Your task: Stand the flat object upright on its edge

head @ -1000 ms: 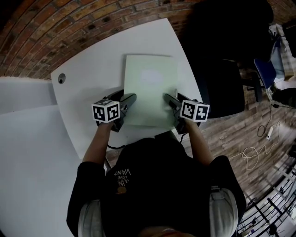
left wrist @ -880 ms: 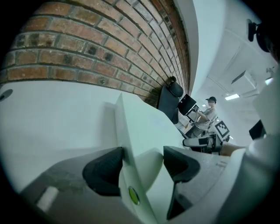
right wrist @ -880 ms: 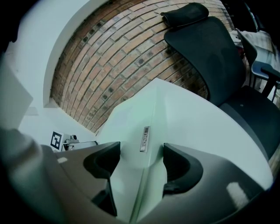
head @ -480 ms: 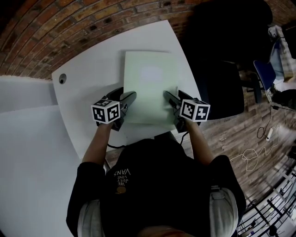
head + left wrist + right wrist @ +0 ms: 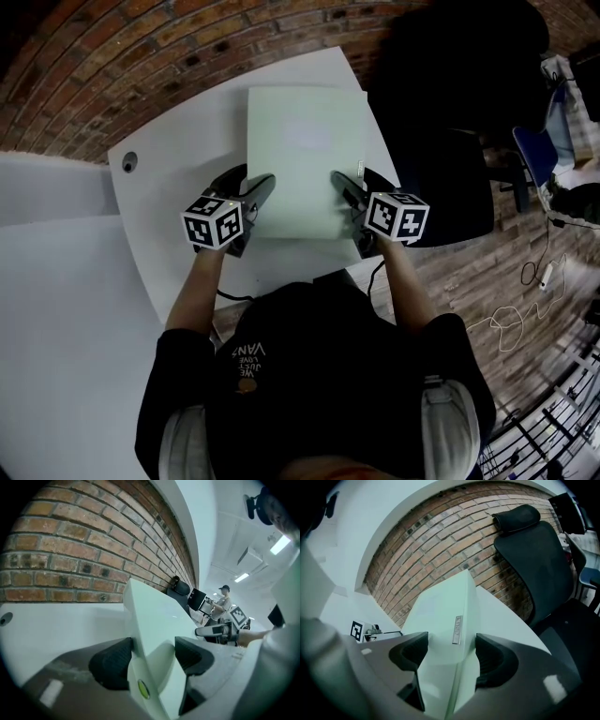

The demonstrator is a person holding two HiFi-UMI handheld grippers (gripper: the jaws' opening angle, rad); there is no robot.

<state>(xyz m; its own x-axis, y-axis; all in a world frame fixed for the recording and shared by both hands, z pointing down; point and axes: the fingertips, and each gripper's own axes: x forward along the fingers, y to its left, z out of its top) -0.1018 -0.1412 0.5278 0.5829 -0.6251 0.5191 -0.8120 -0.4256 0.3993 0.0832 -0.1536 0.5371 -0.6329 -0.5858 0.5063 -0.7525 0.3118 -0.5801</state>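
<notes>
One flat green object (image 5: 305, 155); two hand-held grippers (image 5: 246, 182) (image 5: 353, 182); one table (image 5: 173, 183); one chair (image 5: 455, 183).

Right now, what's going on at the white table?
A person is working with a gripper in each hand. The left gripper is shut on the left side of a pale green flat box, and the right gripper is shut on its right side, over the white table. The box looks tilted up off the table rather than lying flat. It is not yet standing on its edge.
</notes>
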